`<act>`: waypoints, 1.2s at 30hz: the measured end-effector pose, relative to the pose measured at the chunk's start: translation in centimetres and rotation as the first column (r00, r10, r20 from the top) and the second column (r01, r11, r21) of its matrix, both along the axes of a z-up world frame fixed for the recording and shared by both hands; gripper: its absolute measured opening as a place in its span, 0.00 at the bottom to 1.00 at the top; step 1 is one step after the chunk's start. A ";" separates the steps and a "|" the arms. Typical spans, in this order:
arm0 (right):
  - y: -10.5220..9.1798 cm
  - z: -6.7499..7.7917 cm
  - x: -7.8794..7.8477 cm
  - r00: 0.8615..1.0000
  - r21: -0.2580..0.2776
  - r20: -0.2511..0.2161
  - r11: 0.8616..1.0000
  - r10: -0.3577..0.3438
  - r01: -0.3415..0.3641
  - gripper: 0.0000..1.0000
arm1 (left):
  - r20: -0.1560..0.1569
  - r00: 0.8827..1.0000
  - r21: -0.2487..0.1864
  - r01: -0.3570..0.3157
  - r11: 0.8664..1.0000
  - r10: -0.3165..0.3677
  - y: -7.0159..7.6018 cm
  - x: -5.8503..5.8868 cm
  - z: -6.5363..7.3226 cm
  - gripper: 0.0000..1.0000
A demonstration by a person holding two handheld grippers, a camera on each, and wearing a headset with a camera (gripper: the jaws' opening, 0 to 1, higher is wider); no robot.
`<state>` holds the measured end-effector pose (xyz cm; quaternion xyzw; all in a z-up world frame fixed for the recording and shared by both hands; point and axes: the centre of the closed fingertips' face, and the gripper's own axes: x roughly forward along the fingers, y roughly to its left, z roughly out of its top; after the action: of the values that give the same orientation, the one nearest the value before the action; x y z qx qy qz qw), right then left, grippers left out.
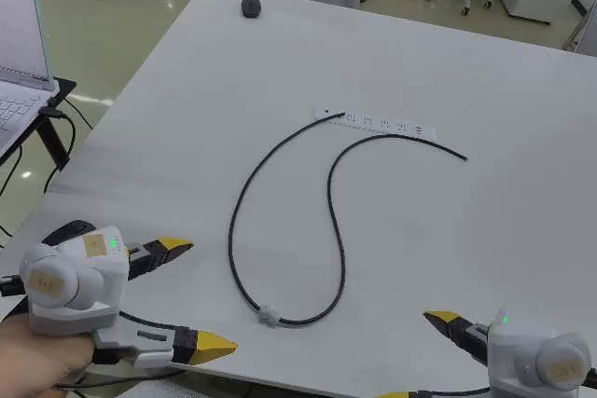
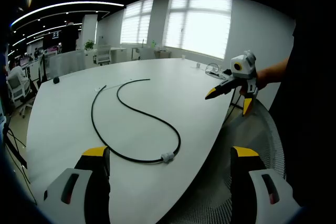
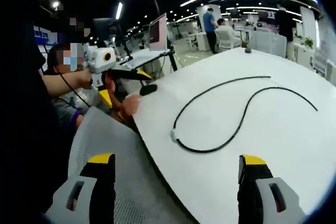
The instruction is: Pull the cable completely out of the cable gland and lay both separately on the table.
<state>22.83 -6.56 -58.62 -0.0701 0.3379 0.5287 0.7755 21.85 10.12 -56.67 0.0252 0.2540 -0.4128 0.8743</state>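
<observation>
— Near the front edge of the bench [image 1: 466, 90], in the head view, the white cable gland [image 1: 269, 315] sits threaded on the black cable [image 1: 341, 249], at the bottom of its U-shaped bend. Which hand-held gripper is closer?

— The left hand-held gripper [image 1: 211, 297], I'd say. Its nearer jaw tip is just left of the gland. The right hand-held gripper [image 1: 403, 357] is well apart, off to the right. Both have their jaws spread and hold nothing.

— And the cable's axis at the gland?

— Roughly left to right, along the near edge. One run arcs left and far toward the power strip [image 1: 378, 122]. The other goes right, then snakes far to a free end.

— The left gripper view?

— The gland [image 2: 167, 157] lies straight ahead between the spread jaws, close to the bench edge, with the cable [image 2: 143, 114] looping away beyond it. The right hand-held gripper [image 2: 227, 104] hangs to the right, past the edge, jaws apart.

— The right gripper view?

— There the gland [image 3: 172, 136] is ahead and farther off, and the cable [image 3: 240, 123] sweeps away to the right. The left hand-held gripper [image 3: 126, 85] is at the far left.

— So?

— My judgement: the left takes the gland, the right pinches the cable just beside it, and they draw apart along that left-right line.
</observation>
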 end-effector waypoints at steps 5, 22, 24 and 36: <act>0.5 0.2 0.2 1.000 -0.016 -0.008 1.000 0.015 -0.015 0.95 | 0.002 1.000 -0.038 -0.013 0.999 0.013 -0.4 0.1 0.0 0.98; 3.4 0.1 2.3 0.996 -0.063 0.001 0.994 0.085 -0.085 0.87 | -0.008 1.000 -0.008 0.004 1.000 -0.005 -0.5 -0.7 -0.1 0.97; 3.8 -0.1 2.4 0.993 -0.082 0.005 0.990 0.118 -0.117 0.87 | -0.011 1.000 -0.008 0.000 1.000 -0.001 -0.5 -0.6 -0.1 0.97; 5.5 -3.0 3.4 0.975 -0.193 -0.041 0.955 0.220 -0.224 0.75 | -0.043 0.998 0.005 0.039 0.999 -0.039 -2.2 -1.0 -1.9 0.96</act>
<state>26.22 -1.09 -61.59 -0.1786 0.3858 0.5773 0.6971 20.88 7.91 -58.54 0.0241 0.2734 -0.4295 0.8603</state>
